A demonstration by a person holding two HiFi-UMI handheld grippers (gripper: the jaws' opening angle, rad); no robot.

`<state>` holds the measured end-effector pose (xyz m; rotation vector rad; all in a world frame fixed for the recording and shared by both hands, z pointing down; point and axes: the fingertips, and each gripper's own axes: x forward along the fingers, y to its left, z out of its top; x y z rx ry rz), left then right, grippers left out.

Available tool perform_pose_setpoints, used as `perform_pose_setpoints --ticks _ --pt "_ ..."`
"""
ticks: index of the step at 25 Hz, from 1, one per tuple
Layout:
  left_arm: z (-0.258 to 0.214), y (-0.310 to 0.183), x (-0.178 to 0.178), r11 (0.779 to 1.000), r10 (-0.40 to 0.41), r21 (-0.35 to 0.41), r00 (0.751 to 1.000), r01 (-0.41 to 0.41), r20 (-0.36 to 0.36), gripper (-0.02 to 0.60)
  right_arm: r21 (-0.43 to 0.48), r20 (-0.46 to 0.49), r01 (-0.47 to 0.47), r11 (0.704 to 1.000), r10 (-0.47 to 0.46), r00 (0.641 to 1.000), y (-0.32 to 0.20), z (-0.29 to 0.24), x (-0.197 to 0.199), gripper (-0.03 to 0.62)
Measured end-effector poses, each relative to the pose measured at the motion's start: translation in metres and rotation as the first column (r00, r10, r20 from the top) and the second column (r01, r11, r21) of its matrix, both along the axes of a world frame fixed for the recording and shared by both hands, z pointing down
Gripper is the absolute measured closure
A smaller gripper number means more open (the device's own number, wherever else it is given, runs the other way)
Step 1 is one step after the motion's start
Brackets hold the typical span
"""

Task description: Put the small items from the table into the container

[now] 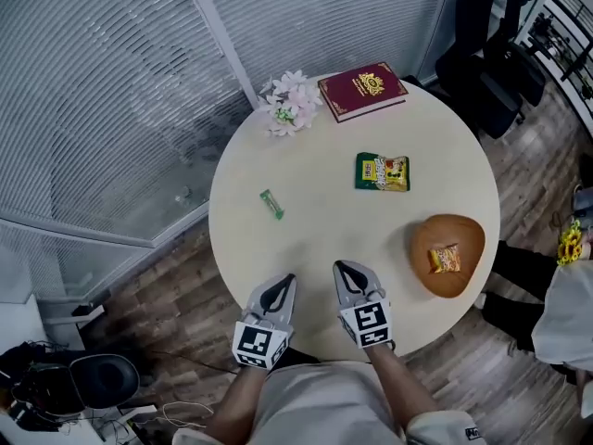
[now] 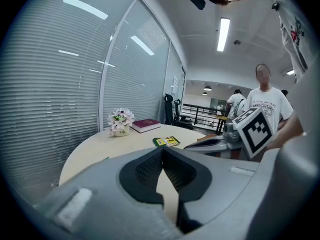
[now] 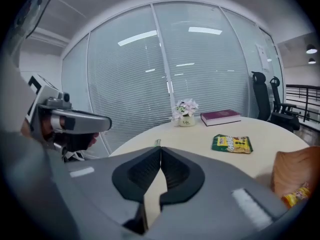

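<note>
right gripper and left gripper hang side by side over the near edge of the round table, both jaws closed on nothing. small green packet lies ahead of the left gripper, apart from it. yellow-green snack bag lies farther ahead of the right gripper. brown bowl, to the right of the right gripper, holds an orange packet

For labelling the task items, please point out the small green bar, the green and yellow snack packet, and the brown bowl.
small green bar (image 1: 271, 204): head view, middle of its wrapper.
green and yellow snack packet (image 1: 383, 171): head view, centre of its front.
brown bowl (image 1: 466, 237): head view, bare inner wall.
</note>
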<state>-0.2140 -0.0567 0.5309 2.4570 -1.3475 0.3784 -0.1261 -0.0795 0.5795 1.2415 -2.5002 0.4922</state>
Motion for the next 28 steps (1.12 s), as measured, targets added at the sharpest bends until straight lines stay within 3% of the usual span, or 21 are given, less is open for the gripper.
perform_pose_setpoints --ticks 3,13,17,24,26,28 --pt "0.003 -0.009 -0.029 1.000 0.005 -0.005 1.000 -0.005 -0.003 0.584 -0.013 -0.042 0.039 0.999 -0.039 0.998 -0.032 0.021 -0.045 0.524" --pt "0.003 -0.006 -0.116 1.000 -0.011 -0.019 1.000 0.011 -0.024 0.584 -0.119 -0.204 0.118 0.986 -0.140 0.969 -0.118 0.110 -0.163 0.407" --pt "0.003 -0.005 -0.134 0.999 -0.026 -0.027 0.999 0.025 -0.029 0.584 -0.140 -0.240 0.126 0.982 -0.157 0.958 -0.138 0.130 -0.181 0.372" --pt "0.012 0.001 -0.167 0.998 -0.048 -0.051 0.999 0.047 -0.017 0.584 -0.233 -0.322 0.078 0.969 -0.152 0.935 -0.146 0.166 -0.187 0.384" --pt "0.011 -0.002 -0.171 0.997 -0.047 -0.058 0.999 0.046 -0.017 0.584 -0.256 -0.346 0.060 0.965 -0.150 0.926 -0.144 0.170 -0.183 0.491" --pt "0.009 -0.005 -0.172 0.997 -0.042 -0.060 0.999 0.040 -0.018 0.584 -0.263 -0.358 0.044 0.964 -0.140 0.923 -0.142 0.170 -0.178 0.517"
